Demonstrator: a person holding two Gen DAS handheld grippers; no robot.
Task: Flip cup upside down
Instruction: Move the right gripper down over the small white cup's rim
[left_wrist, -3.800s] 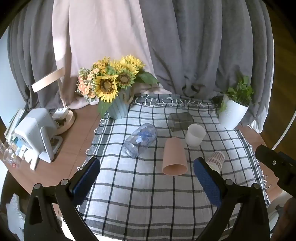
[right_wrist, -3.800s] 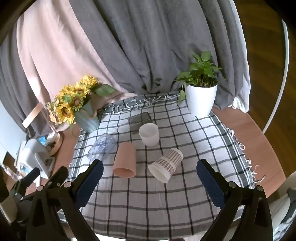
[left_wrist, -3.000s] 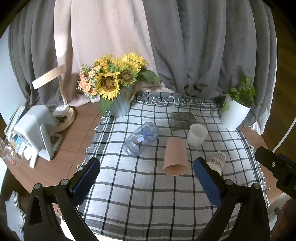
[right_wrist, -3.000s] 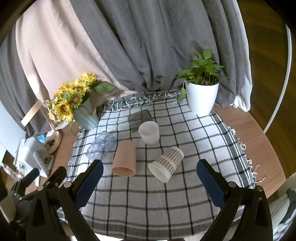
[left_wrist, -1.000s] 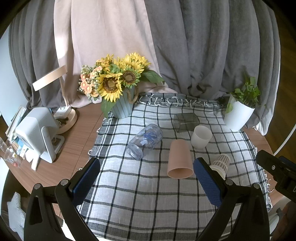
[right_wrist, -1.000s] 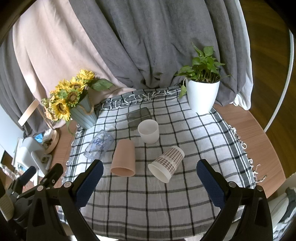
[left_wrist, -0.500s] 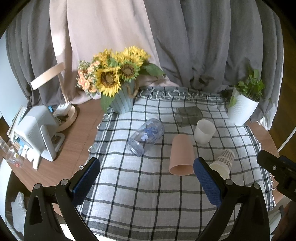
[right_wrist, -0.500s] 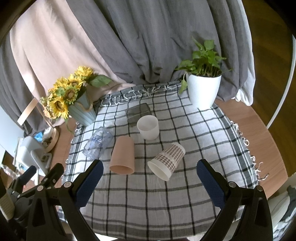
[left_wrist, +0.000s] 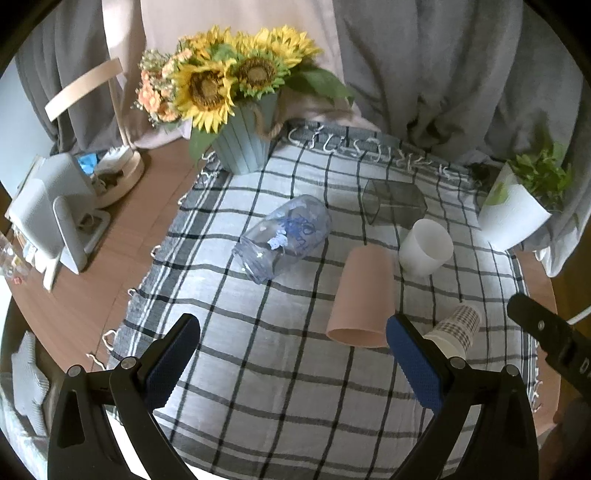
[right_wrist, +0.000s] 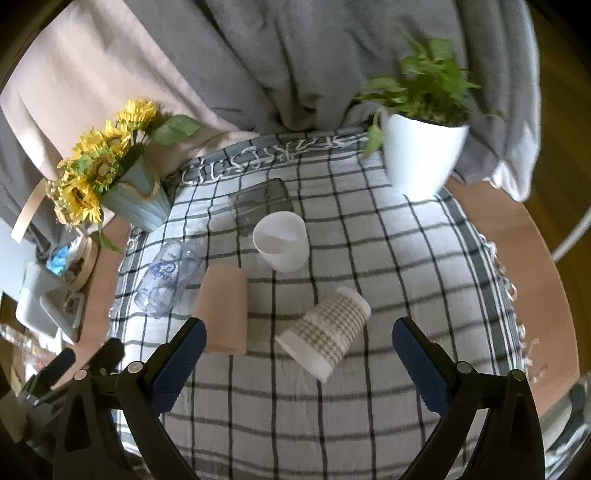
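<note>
Both grippers hover above the near edge of the checked cloth (right_wrist: 388, 229), pointing across it: the left gripper (left_wrist: 293, 356) and right gripper (right_wrist: 295, 360) each have their blue-padded fingers spread wide, holding nothing. Four cups lie on their sides mid-cloth: a clear printed cup (left_wrist: 282, 238) at left, a pink cup (right_wrist: 223, 308) with its mouth toward the near side, a checked paper cup (right_wrist: 325, 338) to its right, and a smoky square cup (right_wrist: 260, 208) farther back. A white cup (right_wrist: 282, 245) stands upright just near the square one, mouth up.
</note>
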